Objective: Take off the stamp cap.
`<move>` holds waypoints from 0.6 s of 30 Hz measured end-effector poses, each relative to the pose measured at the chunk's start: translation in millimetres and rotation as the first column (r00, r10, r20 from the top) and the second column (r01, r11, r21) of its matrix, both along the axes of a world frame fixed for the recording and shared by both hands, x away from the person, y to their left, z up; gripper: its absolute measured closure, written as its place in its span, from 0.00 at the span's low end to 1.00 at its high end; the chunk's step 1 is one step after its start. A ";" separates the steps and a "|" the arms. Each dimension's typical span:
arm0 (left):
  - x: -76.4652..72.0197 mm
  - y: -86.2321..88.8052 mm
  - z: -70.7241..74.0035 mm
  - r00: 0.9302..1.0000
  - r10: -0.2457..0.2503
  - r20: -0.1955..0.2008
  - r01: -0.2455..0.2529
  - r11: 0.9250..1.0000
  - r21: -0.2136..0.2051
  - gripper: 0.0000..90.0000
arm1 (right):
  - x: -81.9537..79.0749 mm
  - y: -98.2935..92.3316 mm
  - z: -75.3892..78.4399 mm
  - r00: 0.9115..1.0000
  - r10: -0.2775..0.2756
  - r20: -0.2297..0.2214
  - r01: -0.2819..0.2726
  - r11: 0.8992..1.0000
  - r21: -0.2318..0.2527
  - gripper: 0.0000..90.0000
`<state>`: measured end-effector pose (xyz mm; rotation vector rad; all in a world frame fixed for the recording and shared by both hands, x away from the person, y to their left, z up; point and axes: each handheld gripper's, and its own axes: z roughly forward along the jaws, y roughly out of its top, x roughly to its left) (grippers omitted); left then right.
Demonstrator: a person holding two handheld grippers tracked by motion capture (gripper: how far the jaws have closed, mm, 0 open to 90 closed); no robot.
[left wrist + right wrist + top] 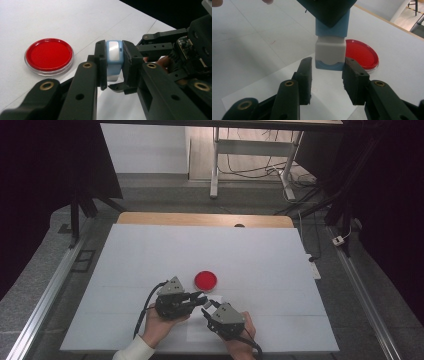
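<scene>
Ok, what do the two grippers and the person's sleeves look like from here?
Both grippers, left gripper and right gripper, are black with two flat jaws, brass-coloured pivot pins, a grey three-cornered plate on top and a black trailing cable. The left forearm wears a white sleeve.

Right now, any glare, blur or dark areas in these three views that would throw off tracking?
High view: table sheet evenly lit, room edges fall to black, slightly soft overall. Left gripper view: red dish crisp with a bright rim, near jaws blurred, glare on the blue-and-grey block. Right gripper view: block sharp, near jaws soft, corners stretched by the wide lens.
</scene>
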<state>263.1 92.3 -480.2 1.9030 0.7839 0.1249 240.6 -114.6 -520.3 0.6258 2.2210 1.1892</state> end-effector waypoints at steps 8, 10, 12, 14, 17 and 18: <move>-0.4 -0.5 -0.3 1.000 -0.001 0.001 0.001 1.000 0.001 0.84 | 0.1 0.0 -0.1 1.000 -0.003 0.007 0.003 1.000 -0.008 0.71; -0.5 -0.8 -0.4 1.000 -0.001 -0.001 0.001 1.000 0.003 0.84 | 0.0 0.3 -0.1 1.000 -0.003 0.010 0.003 1.000 -0.012 0.71; -0.4 -1.0 -0.6 1.000 0.000 0.000 0.000 1.000 0.004 0.84 | -0.1 0.6 -0.3 1.000 -0.005 0.010 0.005 1.000 -0.015 0.71; -0.4 -1.0 -0.6 1.000 0.000 0.001 0.000 1.000 0.005 0.84 | -0.2 0.6 -0.4 1.000 -0.005 0.013 0.005 1.000 -0.019 0.71; -0.3 -0.6 -0.6 1.000 -0.001 0.001 0.001 1.000 0.005 0.84 | -0.4 0.8 -0.4 1.000 -0.007 0.018 0.007 1.000 -0.022 0.72; -0.3 -0.6 -0.7 1.000 0.000 0.001 0.000 1.000 0.006 0.84 | -0.4 1.0 -0.7 1.000 -0.006 0.020 0.006 1.000 -0.019 0.72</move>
